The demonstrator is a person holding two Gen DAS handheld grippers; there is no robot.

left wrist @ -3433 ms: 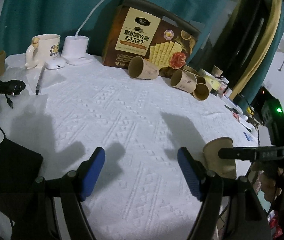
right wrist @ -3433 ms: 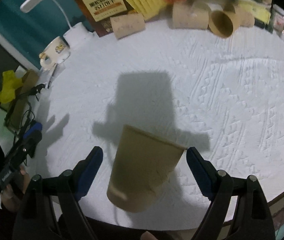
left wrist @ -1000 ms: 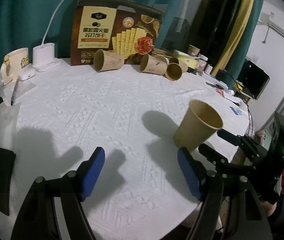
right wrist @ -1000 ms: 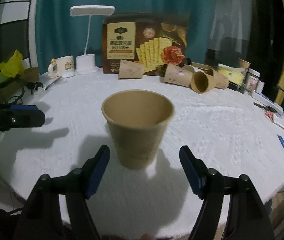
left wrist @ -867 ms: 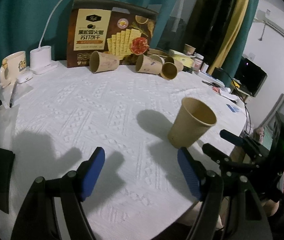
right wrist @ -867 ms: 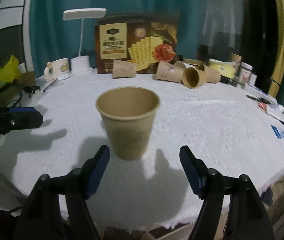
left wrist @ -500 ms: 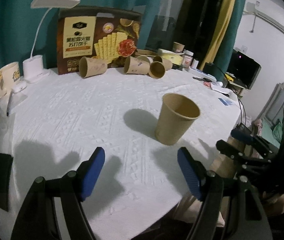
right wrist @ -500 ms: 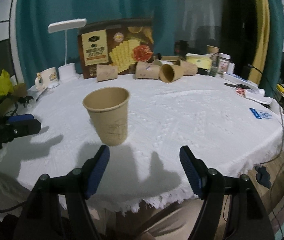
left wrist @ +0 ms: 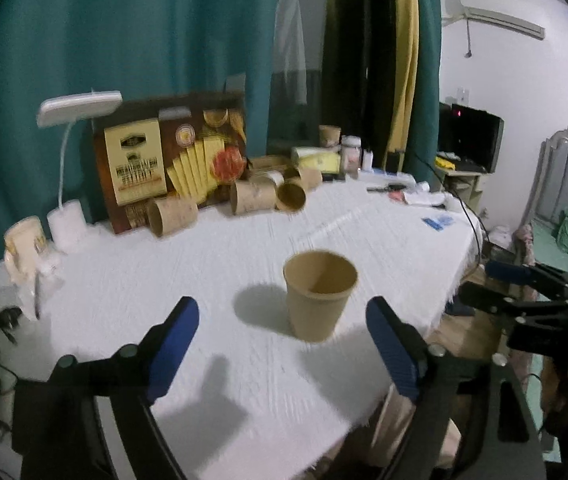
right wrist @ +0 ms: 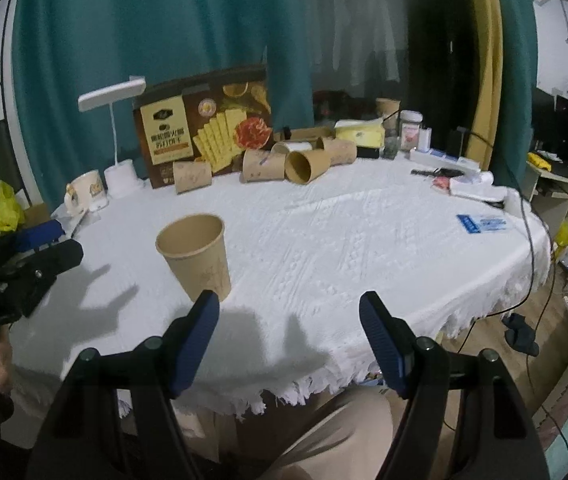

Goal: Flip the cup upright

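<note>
Left tool [left wrist: 282,346]: blue pads spread wide, just been opening further, nothing between them. Straight ahead of it and a little to its right, clear of both pads: the paper cup [left wrist: 319,294], upright on the white tabletop [left wrist: 188,264], mouth up. Further right, off the tabletop edge: the right tool [left wrist: 520,280].

Right tool [right wrist: 288,338]: pads moderately apart, gripping nothing. Ahead and to its left, just past the left pad tip: the same paper cup [right wrist: 197,252], standing free. Further left: the left tool [right wrist: 32,252]. Far beyond, at the back of the tabletop [right wrist: 364,240]: several cups on their sides [right wrist: 284,166], a biscuit box [right wrist: 204,130], a white lamp [right wrist: 114,138] and a mug [right wrist: 86,196].
</note>
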